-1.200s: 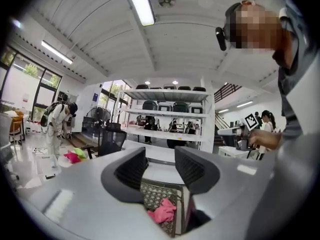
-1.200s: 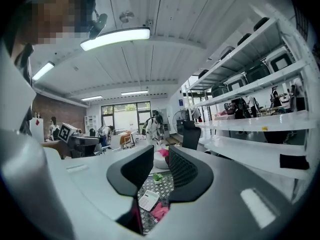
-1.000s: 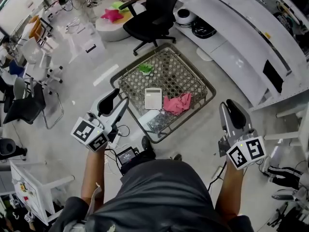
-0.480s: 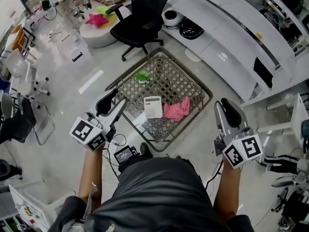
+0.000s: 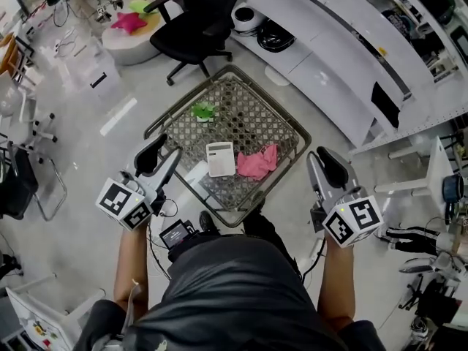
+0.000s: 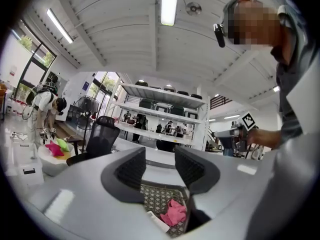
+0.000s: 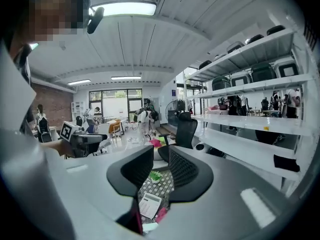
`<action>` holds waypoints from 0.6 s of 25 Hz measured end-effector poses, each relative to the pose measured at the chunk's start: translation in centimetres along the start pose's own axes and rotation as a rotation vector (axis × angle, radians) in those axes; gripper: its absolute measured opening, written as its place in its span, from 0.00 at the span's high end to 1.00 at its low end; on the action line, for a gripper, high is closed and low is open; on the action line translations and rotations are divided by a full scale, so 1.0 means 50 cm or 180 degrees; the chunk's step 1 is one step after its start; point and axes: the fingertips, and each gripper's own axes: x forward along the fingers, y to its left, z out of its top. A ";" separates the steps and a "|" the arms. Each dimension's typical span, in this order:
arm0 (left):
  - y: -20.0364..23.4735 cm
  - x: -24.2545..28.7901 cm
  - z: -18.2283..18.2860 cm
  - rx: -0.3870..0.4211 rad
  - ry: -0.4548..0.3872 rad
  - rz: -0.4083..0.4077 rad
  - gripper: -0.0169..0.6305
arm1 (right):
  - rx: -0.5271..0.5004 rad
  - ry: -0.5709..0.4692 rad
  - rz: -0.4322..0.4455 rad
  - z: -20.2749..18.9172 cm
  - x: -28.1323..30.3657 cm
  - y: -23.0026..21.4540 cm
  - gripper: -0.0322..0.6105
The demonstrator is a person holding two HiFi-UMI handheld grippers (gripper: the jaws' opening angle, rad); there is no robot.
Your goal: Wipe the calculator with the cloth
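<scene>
Closest in, the person's two forearms hold a gripper each, level with one another above the floor. The left gripper has its fingers spread, with nothing between them; through that gap its own view shows the table below. The right gripper has its fingers drawn close, with only a narrow gap left, and they pinch nothing. Just ahead, between the two grippers, stands a low table with a wire-mesh top. The calculator lies flat on its near half, touched by neither gripper. The pink cloth lies crumpled just to the right of it. A green scrap sits toward the table's far left corner. Beyond are a black office chair and a long white counter.
</scene>
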 end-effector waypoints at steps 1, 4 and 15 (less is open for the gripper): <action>0.002 -0.002 -0.004 -0.0013 0.0030 0.0035 0.68 | 0.0028 0.0038 0.0033 -0.010 0.013 -0.006 0.84; 0.009 -0.005 -0.019 -0.0012 0.0116 0.0163 0.68 | 0.0116 0.0118 0.0158 -0.048 0.057 -0.032 0.84; 0.006 0.000 -0.055 -0.0122 0.0356 0.0640 0.68 | 0.0288 0.0681 0.0543 -0.227 0.229 -0.114 0.83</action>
